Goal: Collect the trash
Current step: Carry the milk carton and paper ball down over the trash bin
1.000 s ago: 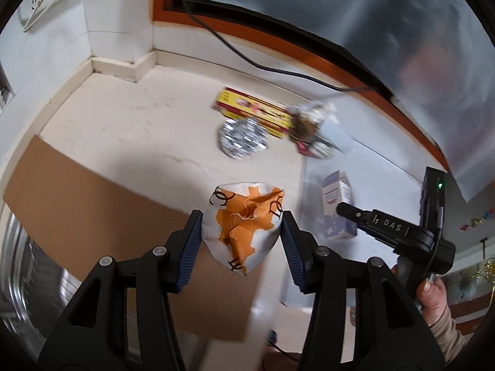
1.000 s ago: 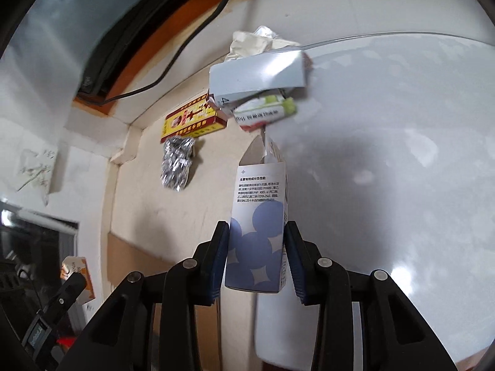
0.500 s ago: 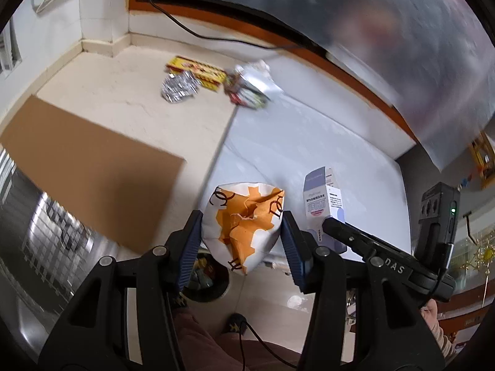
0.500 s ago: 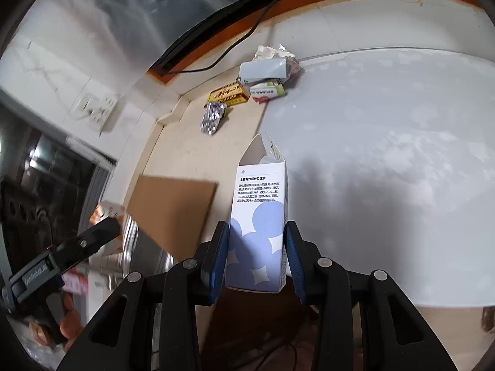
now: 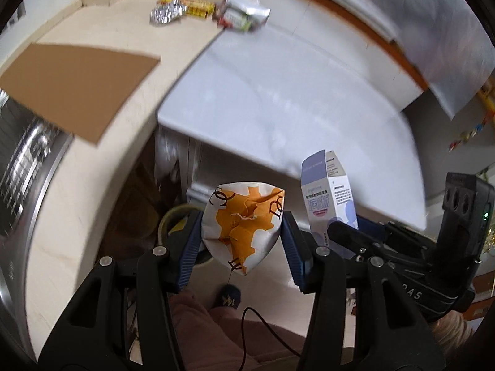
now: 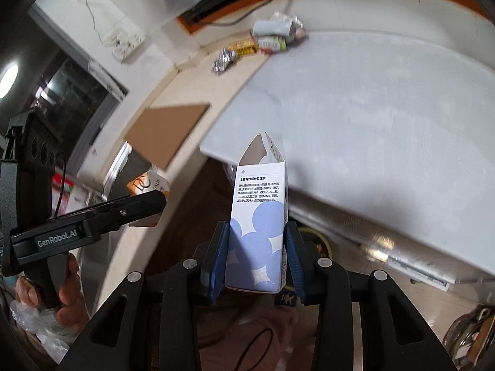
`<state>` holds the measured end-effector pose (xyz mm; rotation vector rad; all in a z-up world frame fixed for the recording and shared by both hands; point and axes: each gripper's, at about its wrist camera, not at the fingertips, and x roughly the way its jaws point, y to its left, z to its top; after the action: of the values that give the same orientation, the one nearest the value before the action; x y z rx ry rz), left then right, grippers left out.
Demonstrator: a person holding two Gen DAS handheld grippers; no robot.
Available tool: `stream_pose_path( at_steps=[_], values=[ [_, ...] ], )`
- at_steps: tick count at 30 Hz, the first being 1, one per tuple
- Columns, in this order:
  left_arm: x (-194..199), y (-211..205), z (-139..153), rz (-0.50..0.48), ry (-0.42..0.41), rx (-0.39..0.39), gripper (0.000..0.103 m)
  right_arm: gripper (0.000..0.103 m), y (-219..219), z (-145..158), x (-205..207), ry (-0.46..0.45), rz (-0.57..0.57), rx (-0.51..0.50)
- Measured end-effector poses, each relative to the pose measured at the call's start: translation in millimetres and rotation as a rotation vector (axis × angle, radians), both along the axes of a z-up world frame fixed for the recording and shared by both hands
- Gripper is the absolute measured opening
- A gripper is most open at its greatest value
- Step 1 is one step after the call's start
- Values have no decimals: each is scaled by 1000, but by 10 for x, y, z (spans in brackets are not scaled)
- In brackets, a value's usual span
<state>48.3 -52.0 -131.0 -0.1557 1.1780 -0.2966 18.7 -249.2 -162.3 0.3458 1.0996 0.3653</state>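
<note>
My left gripper (image 5: 239, 241) is shut on a crumpled orange-and-white paper wrapper (image 5: 243, 225), held in the air past the counter's front edge, above the floor. My right gripper (image 6: 255, 247) is shut on a white carton with blue circles (image 6: 258, 219), its torn top flap standing up. In the left wrist view that carton (image 5: 329, 201) and the right gripper (image 5: 371, 244) sit just to the right of the wrapper. In the right wrist view the wrapper (image 6: 148, 185) and the left gripper (image 6: 123, 210) show at the left. More trash stays on the counter: a foil ball (image 5: 165, 14), a yellow packet (image 5: 198, 7) and a heap of wrappers (image 5: 244, 15).
A brown cardboard sheet (image 5: 77, 83) lies on the beige counter next to a steel sink (image 5: 21, 167). A white slab (image 5: 294, 92) covers the counter's right part. Below are a person's leg and slipper (image 5: 229, 298), a black cable (image 5: 266, 334) and a round yellow-rimmed object (image 5: 173, 216), partly hidden.
Both grippers have pulled back from the counter with their loads, so the counter trash looks farther off. The counter's front edge, the floor and the person's foot have come into view.
</note>
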Motion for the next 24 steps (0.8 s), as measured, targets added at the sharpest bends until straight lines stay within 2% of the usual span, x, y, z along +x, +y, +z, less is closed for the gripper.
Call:
stream_pose_path(
  at_steps=[10,16,24],
  values=[
    [-166,-53,-1048,-13,116,77,47,36,12,-1051,-313,183,13,-7],
    [-53,-24,-1795,-19,183,104,47,36,165,-1823,-284,284,26,-47],
    [175,102,-2747,-13,257,136,47,36,274,-2901,-196,411,-17,-45]
  ],
)
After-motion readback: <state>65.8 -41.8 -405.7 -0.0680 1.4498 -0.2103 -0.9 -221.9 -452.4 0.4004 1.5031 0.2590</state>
